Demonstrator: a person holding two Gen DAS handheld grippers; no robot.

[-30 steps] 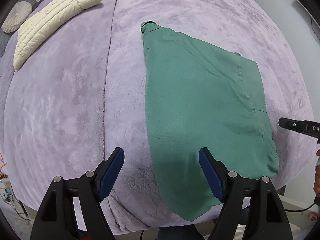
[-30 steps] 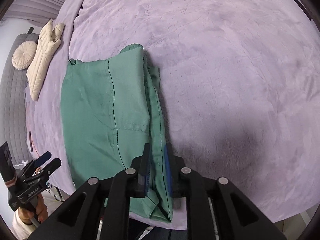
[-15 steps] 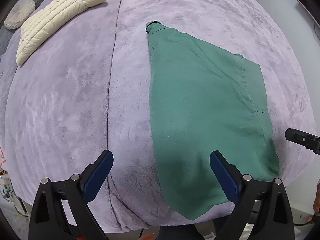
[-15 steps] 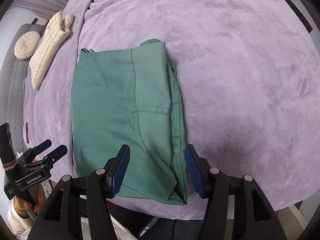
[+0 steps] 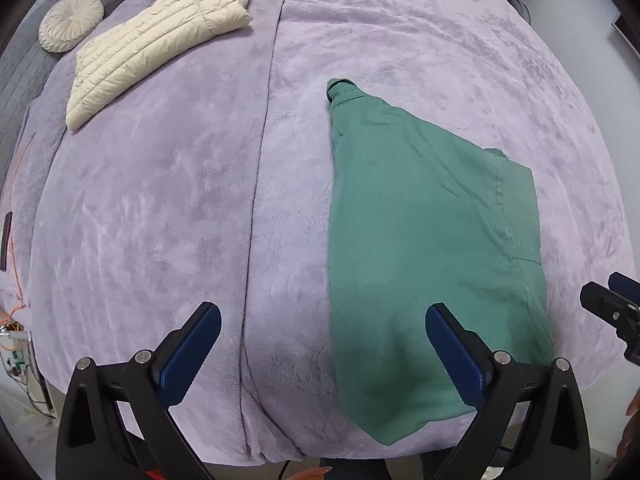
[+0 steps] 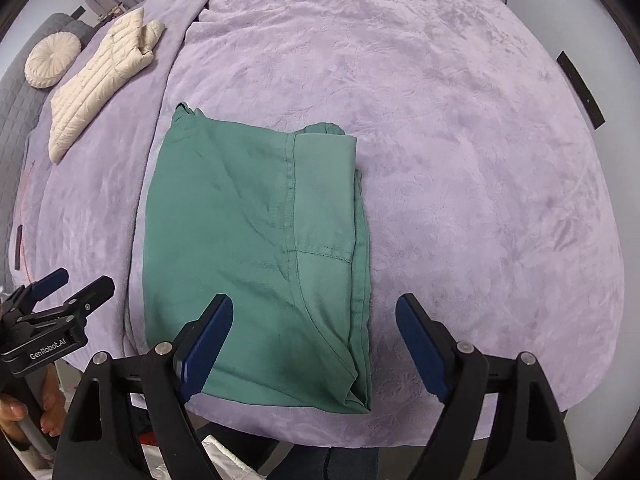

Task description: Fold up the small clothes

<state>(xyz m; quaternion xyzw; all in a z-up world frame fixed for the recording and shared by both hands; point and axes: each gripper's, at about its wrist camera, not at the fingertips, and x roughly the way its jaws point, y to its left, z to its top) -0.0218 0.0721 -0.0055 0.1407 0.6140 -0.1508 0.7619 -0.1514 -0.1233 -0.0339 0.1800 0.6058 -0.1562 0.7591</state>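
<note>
A green garment [image 5: 424, 248] lies folded flat on the lilac blanket, near the bed's front edge; it also shows in the right wrist view [image 6: 260, 248]. My left gripper [image 5: 324, 344] is open and empty, held above the garment's front left part, touching nothing. My right gripper [image 6: 314, 332] is open and empty, held above the garment's front right corner. The left gripper also shows at the left edge of the right wrist view [image 6: 60, 292], and the right gripper at the right edge of the left wrist view [image 5: 612, 300].
The lilac blanket [image 5: 160, 200] covers the bed [image 6: 480, 160]. A cream puffer jacket [image 5: 156, 44] lies folded at the far left, also in the right wrist view [image 6: 100, 76]. A round cushion [image 5: 70, 22] sits on a grey sofa behind it. The bed's front edge is just below the grippers.
My right gripper let go of the garment's right edge, opened wide and pulled back. My left gripper opened wider and drew back a little. The garment stays flat.
</note>
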